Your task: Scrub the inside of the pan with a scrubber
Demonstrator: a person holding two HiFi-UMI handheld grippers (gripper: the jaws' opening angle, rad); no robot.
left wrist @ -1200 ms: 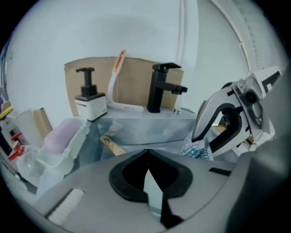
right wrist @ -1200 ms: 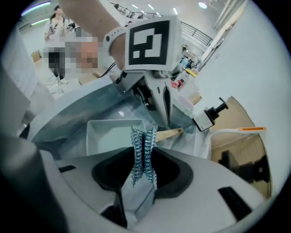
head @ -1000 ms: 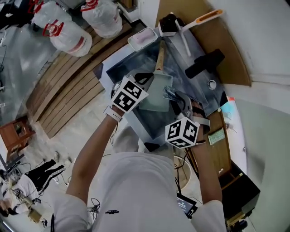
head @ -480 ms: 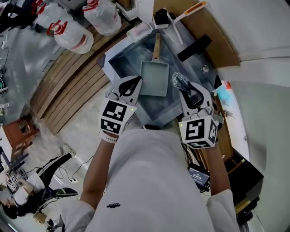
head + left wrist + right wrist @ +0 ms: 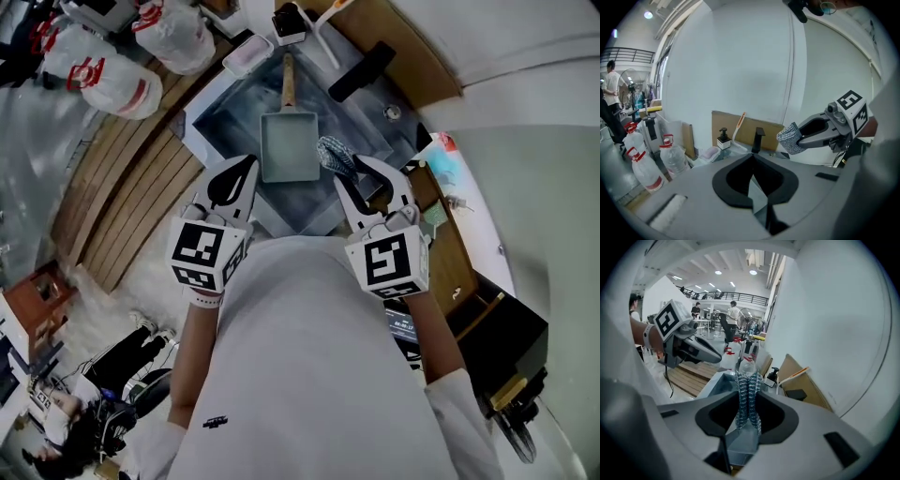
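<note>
grey mesh scrubber (image 5: 334, 154) hanging clear of the pale green rectangular pan (image 5: 289, 148)
the right gripper (image 5: 349, 174) is clamping the scrubber; the left gripper (image 5: 246, 167) is sitting pressed together, empty. the pan is lying in the steel sink (image 5: 225, 112), neither of the 2 touching it, so scrubbing seems not under way.

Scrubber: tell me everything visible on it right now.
The scrubber is a grey-blue mesh pad that looks like knitted wire or plastic. It is folded double and squeezed upright in the shut jaws of the right gripper, with its top bulging past the tips. In the head view it sits just off the right edge of the pan, over the sink. It appears held in the air, touched only by the jaws.
</note>
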